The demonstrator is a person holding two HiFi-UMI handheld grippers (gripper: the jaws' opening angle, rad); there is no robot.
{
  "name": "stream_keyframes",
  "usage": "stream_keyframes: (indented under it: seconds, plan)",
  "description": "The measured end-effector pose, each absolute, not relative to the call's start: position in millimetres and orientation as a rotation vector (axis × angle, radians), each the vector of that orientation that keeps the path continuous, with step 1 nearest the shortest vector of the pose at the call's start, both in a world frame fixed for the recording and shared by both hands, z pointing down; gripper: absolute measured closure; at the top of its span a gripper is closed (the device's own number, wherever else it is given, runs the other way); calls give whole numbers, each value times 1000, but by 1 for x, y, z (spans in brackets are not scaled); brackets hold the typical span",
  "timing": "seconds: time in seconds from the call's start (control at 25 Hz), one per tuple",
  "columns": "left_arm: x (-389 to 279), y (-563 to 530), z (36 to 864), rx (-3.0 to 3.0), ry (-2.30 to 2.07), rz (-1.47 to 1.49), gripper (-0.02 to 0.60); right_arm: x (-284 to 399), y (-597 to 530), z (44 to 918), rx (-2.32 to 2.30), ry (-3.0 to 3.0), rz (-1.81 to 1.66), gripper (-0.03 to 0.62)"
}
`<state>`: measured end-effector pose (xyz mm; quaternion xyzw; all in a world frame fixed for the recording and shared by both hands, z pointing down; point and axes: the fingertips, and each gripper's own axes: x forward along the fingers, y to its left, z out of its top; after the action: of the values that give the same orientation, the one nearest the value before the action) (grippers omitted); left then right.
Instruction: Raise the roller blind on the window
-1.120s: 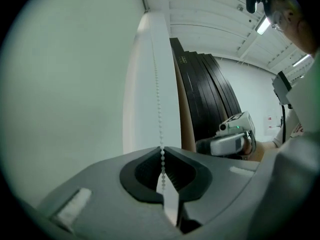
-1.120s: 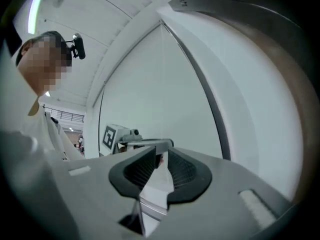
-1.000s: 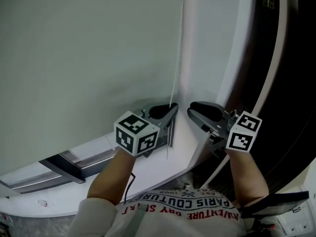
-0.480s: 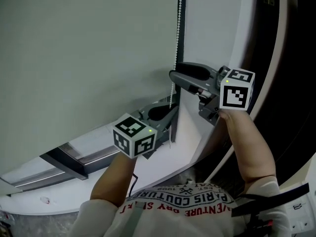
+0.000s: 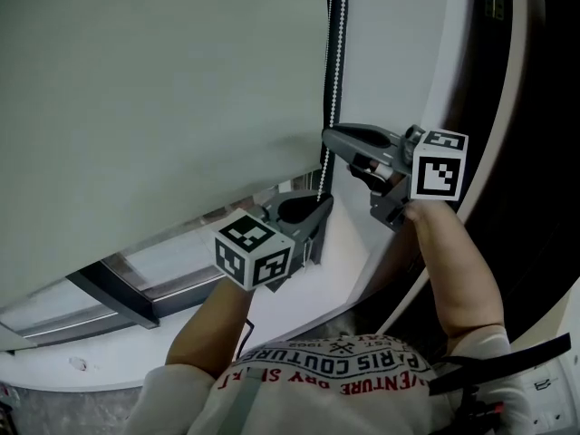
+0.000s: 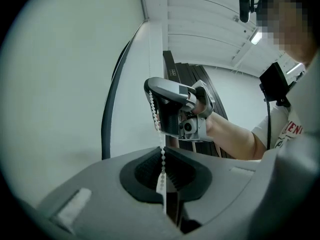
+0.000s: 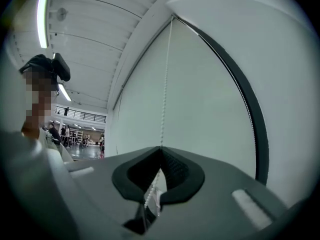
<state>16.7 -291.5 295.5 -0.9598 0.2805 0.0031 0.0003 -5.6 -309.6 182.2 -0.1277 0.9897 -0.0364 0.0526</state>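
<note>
Head view has the roller blind (image 5: 163, 80) covering nearly all of the window, its lower edge a little above the dark window frame (image 5: 118, 297), so most of the lift is, by my reckoning, not yet done. Along the blind's right side hangs the bead chain (image 6: 157, 127), and one strand of it runs straight from one gripper to the other.

Higher up that strand, the right gripper (image 5: 333, 137) has just been closing. Its own view shows the jaws pressed together with the beads pinched between the ribbed pads and a short tail dangling below. Lower down, near the sill, the left gripper (image 5: 317, 208) is clamped tight on the same strand, the beads entering at the notch.

With both holds on one strand, the step looks like a hand-over-hand pull. To do it well, the lower grip should let go first. The upper hand can then draw straight down along the chain's own line, steadily and without tugging sideways, so the beads stay seated in the mechanism above. The freed hand then takes a fresh hold high up.

Below lies a white window sill (image 5: 308, 297), bare where it shows. A dark curved panel (image 5: 535, 152) stands to the right. Right gripper view looks past the person into a large hall with a ceiling strip light (image 7: 44, 14).
</note>
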Motion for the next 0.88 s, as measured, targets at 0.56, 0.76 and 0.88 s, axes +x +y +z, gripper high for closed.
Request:
stream_keyframes:
  seconds: [0.56,0.76,0.88]
  plan:
    - [16,-312,308,-3062,842,11,575,-4,-310,185,-466,3034,-26,588]
    - [-4,-323,307,-3076,795,5,494,4,-316,192,-501,3025,-25,588]
    - [-17,-330,290,-3079,740,7,477,4,-323,196,-524,3033,-20,588]
